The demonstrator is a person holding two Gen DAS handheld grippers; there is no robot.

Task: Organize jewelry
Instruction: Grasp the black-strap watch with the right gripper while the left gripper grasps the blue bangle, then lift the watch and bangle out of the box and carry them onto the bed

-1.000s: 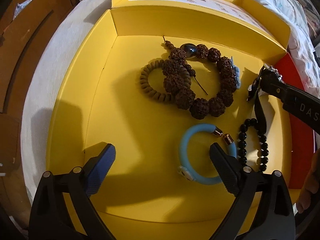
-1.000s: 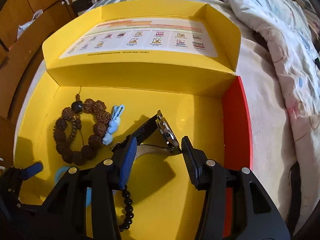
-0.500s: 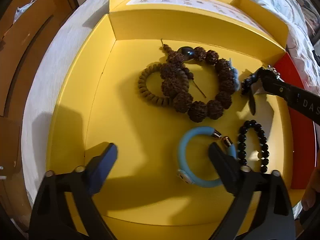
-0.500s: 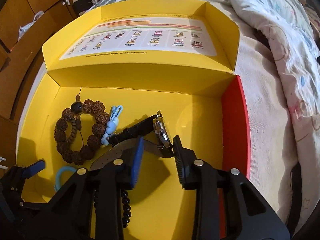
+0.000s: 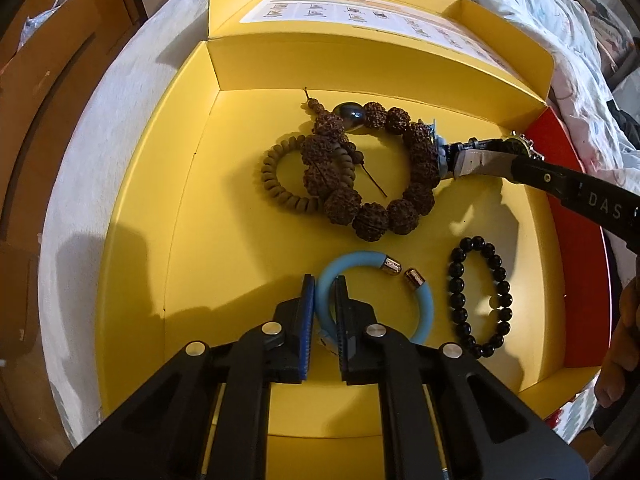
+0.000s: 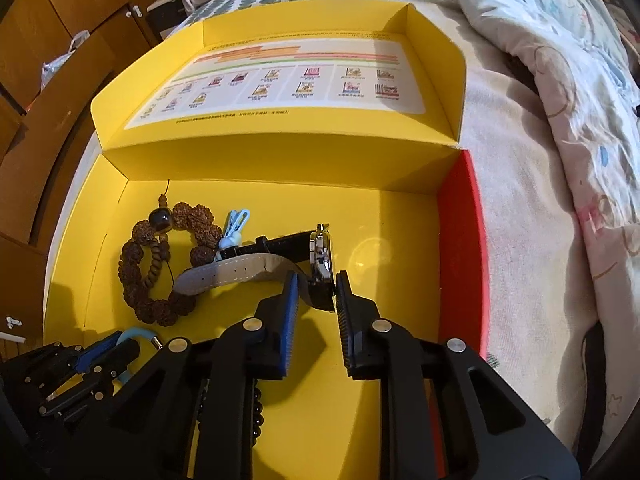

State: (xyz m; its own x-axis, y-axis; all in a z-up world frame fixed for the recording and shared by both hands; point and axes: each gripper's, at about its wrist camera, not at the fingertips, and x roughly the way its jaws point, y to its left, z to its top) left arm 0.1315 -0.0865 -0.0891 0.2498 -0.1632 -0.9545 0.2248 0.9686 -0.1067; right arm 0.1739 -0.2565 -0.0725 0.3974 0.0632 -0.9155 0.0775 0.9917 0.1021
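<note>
A yellow box (image 5: 140, 216) lies open on a bed and holds the jewelry. My left gripper (image 5: 324, 292) is shut on the left side of a light blue open bangle (image 5: 424, 312) with metal end caps. My right gripper (image 6: 315, 286) is shut on a wristwatch (image 6: 320, 252) at its case, with the grey and black strap (image 6: 236, 272) trailing left; it also shows in the left wrist view (image 5: 480, 156). A large brown rudraksha bead bracelet (image 5: 372, 216), a smaller olive bead bracelet (image 5: 276, 184), a black bead bracelet (image 5: 460, 304) and a blue rabbit clip (image 6: 232, 232) lie on the box floor.
The box's raised lid (image 6: 304, 92) with a printed sheet stands at the far side. A red side wall (image 6: 460, 248) bounds the box on the right. Quilted bedding (image 6: 560, 120) lies to the right and wooden furniture (image 6: 48, 80) to the left.
My left gripper moved forward and shut on the blue bangle. My right gripper closed on the wristwatch and lifted it, with the strap now hanging left.
</note>
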